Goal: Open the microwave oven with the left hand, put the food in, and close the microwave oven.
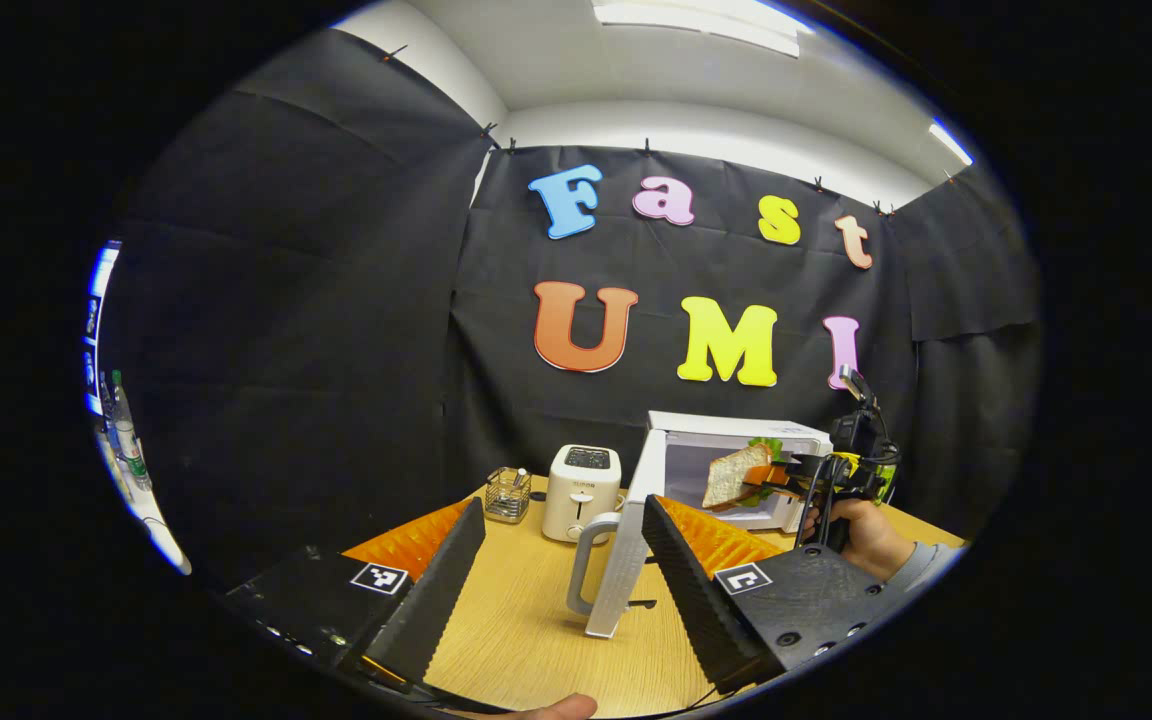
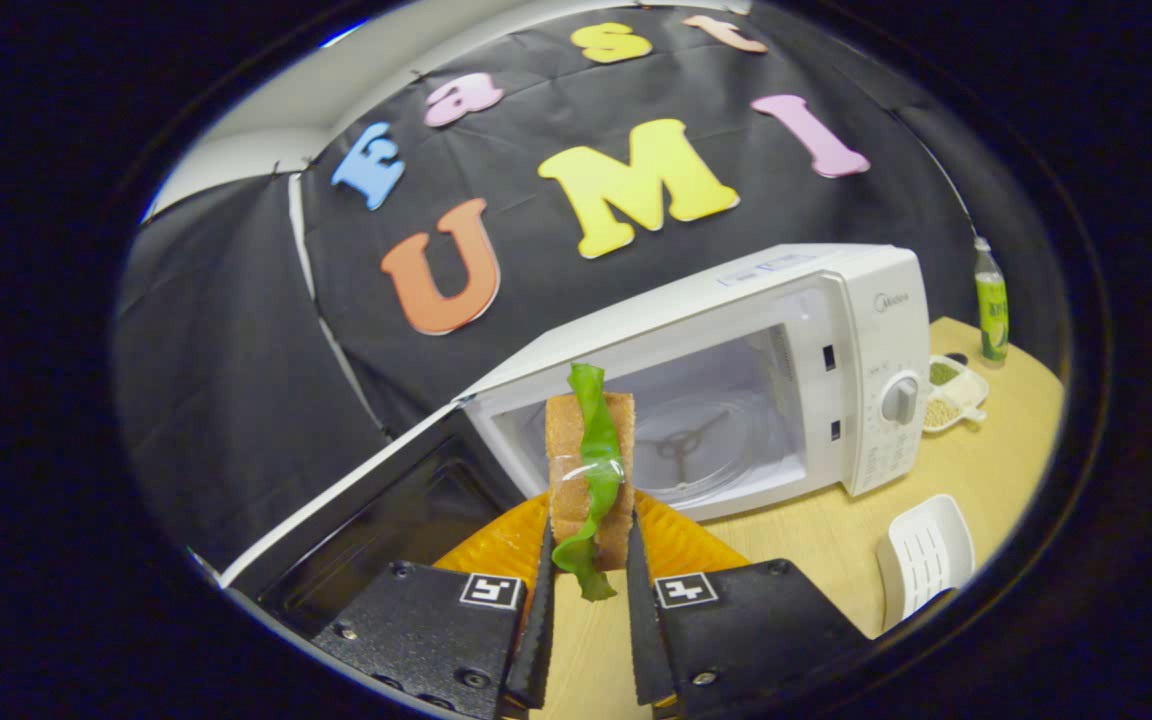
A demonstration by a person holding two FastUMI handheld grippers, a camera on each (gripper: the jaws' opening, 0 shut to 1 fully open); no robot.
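The white microwave stands on the wooden table with its door swung wide open, and a glass turntable lies in the cavity. My right gripper is shut on a sandwich of brown bread and green lettuce, held upright just in front of the cavity. In the left gripper view the sandwich hangs at the microwave mouth, with the right gripper and a hand behind it. My left gripper is open, its fingers apart around the door edge without touching it.
A white toaster and a small wire basket stand left of the microwave. An orange plate lies below the sandwich. A white slotted dish, a small tray of grains and a green bottle sit right of the microwave.
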